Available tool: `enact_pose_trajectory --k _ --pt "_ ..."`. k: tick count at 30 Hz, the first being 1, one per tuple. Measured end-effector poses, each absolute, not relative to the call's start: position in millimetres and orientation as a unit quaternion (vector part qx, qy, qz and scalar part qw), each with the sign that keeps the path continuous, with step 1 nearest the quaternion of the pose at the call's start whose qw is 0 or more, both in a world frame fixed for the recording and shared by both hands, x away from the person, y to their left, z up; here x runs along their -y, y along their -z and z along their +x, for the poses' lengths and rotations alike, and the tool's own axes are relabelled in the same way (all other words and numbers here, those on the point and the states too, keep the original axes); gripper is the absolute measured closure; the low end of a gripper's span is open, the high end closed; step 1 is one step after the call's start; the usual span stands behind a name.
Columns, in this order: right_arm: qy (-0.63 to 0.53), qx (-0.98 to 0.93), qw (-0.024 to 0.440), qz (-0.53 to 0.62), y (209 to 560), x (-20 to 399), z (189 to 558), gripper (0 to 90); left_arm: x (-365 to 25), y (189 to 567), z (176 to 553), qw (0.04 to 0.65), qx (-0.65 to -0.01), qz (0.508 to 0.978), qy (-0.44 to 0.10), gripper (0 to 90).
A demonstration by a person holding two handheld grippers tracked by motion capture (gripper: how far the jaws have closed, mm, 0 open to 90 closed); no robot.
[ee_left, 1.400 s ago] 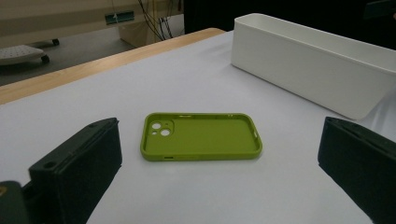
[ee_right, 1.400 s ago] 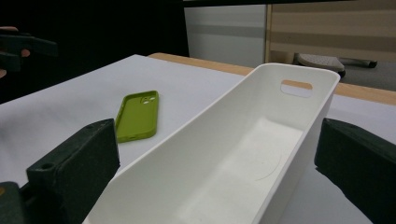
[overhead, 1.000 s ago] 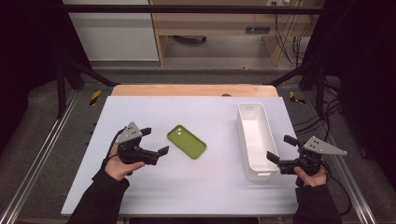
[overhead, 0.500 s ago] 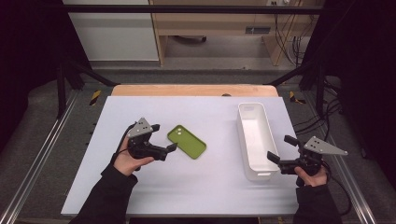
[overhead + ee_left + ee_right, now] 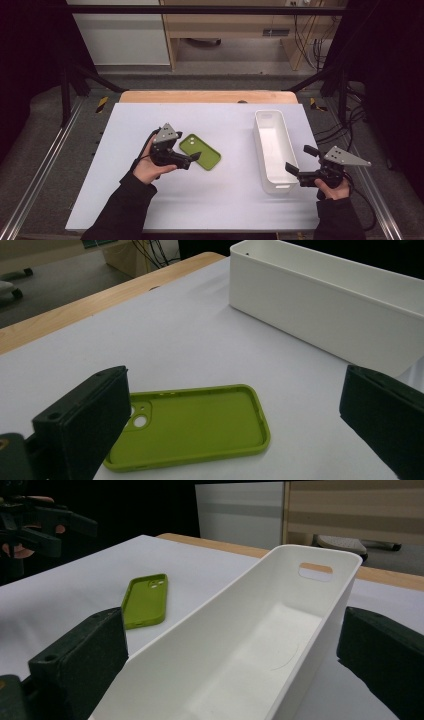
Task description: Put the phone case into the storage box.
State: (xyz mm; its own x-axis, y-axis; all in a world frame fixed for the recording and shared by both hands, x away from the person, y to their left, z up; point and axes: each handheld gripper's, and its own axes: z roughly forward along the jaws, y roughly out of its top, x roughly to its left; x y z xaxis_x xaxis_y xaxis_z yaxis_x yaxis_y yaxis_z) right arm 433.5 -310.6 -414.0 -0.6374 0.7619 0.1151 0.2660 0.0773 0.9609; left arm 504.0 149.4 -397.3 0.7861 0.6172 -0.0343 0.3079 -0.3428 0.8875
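A green phone case (image 5: 202,152) lies inside-up on the white table (image 5: 150,200), left of centre. My left gripper (image 5: 190,154) is open right at the case's near-left end. In the left gripper view the case (image 5: 195,425) lies low between the two spread jaws, untouched, with the left gripper (image 5: 235,427) just above it. A long white bin (image 5: 273,150) stands empty at the right. My right gripper (image 5: 301,161) is open at the bin's near right corner. In the right gripper view the bin (image 5: 250,645) runs away between the jaws of the right gripper (image 5: 230,672).
The table's wooden far edge (image 5: 207,96) borders a drop to the floor. Black frame posts and metal rails (image 5: 45,165) flank both sides. In the right gripper view the green case (image 5: 145,600) and the left gripper (image 5: 45,525) show beyond the bin.
My left gripper has moved right and forward across the table until its jaws reach the green case. The right gripper, the case and the bin have stayed put.
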Motion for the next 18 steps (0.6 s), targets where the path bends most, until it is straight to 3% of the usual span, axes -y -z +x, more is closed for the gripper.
enact_pose_trajectory --k 18 --pt "-0.573 -0.701 0.217 0.365 414 311 434 0.4 -124 402 520 0.472 -0.297 0.815 -0.158 6.7"
